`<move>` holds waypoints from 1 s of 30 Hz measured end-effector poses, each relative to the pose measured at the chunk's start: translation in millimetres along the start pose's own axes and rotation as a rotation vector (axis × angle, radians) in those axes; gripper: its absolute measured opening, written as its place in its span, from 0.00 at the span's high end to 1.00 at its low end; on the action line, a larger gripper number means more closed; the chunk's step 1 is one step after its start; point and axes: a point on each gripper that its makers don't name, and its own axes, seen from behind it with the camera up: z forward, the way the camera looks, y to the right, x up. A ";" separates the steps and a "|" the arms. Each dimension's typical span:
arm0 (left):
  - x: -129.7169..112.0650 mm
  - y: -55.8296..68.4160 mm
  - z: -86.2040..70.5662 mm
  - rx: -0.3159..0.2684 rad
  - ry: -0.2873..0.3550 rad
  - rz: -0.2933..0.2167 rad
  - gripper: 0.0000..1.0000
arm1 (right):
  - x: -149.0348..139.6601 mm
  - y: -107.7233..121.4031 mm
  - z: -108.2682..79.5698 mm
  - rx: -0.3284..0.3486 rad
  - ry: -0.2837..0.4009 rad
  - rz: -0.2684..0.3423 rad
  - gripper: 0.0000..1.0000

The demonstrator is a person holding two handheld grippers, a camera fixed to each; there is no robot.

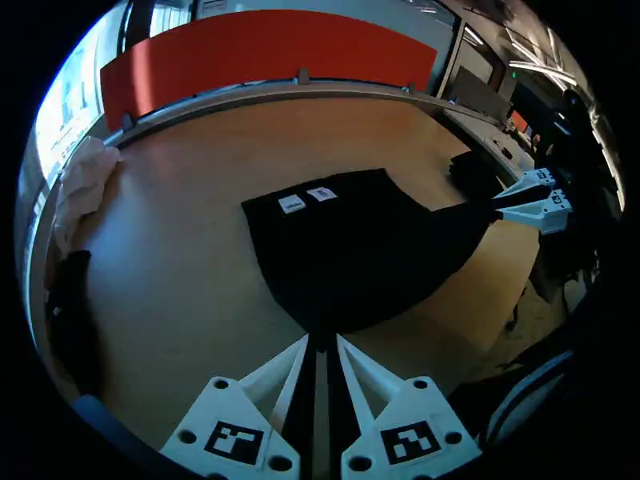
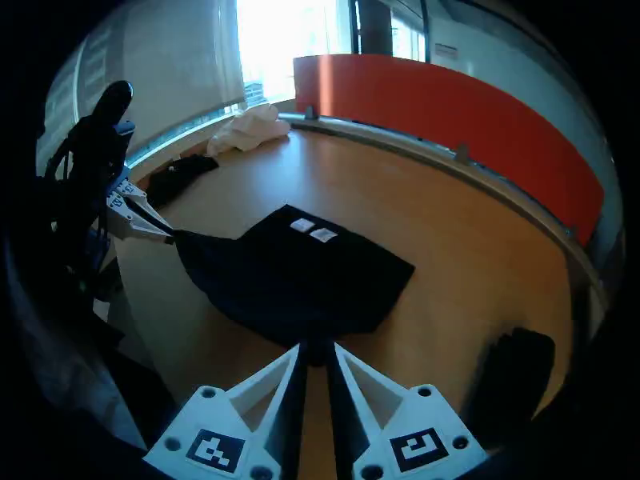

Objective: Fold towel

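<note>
A black towel with two small white tags lies partly on the wooden table. My left gripper is shut on its near corner, fingers close together with cloth between them. My right gripper shows at the right in the left gripper view, pinching another corner that is lifted off the table. In the right gripper view the towel spreads ahead, my right gripper is shut on its near corner, and the left gripper holds the corner at the left.
A crumpled pale cloth and a dark cloth lie at the table's left edge. Another dark bundle sits near the right edge. An orange partition runs along the far side. A person's dark sleeve stands at left.
</note>
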 end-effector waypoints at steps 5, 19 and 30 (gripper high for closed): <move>7.3 -2.2 1.0 0.002 0.006 -0.004 0.91 | 2.9 3.2 1.3 -0.001 0.000 -0.004 0.84; 43.3 -17.8 21.6 0.022 0.015 -0.032 0.91 | 28.4 34.8 24.0 -0.019 0.026 -0.001 0.84; 79.5 -48.0 45.7 0.071 0.011 -0.076 0.91 | 50.8 72.0 57.7 -0.049 0.026 0.000 0.84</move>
